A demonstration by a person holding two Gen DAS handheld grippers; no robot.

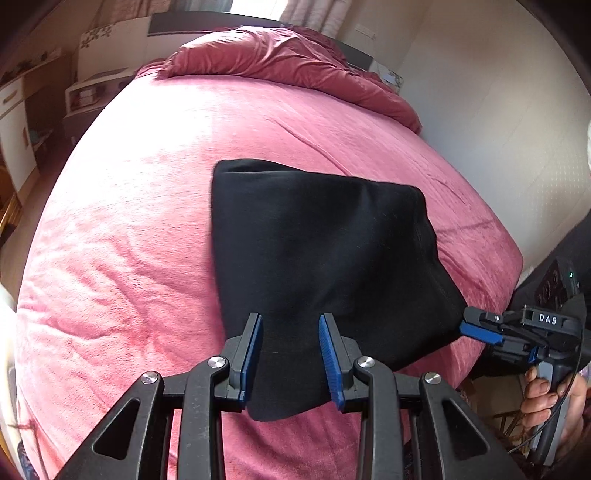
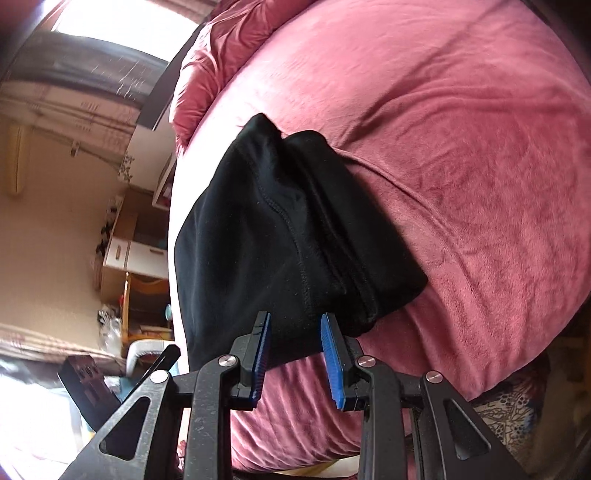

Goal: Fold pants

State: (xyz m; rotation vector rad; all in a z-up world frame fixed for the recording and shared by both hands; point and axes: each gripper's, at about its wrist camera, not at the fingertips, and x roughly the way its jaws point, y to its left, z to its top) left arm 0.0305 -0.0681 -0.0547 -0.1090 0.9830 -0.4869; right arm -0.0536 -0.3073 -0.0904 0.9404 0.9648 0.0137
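A bed [image 1: 129, 221] with a pink plush cover fills the room's middle, with one crumpled pink duvet [image 1: 288, 62] at its far end, white cupboards [image 1: 14, 107] along the wall to one side and a bright window [image 2: 122, 22] behind. One pair of black pants [image 1: 314, 258], folded into a thick wedge, lies on the bed near its front edge. Two grippers are in play: the left gripper [image 1: 290, 354] has its blue-padded jaws spread apart above the near edge of the pants, and the right gripper [image 2: 295, 354] likewise stands parted at their corner, gripping nothing.
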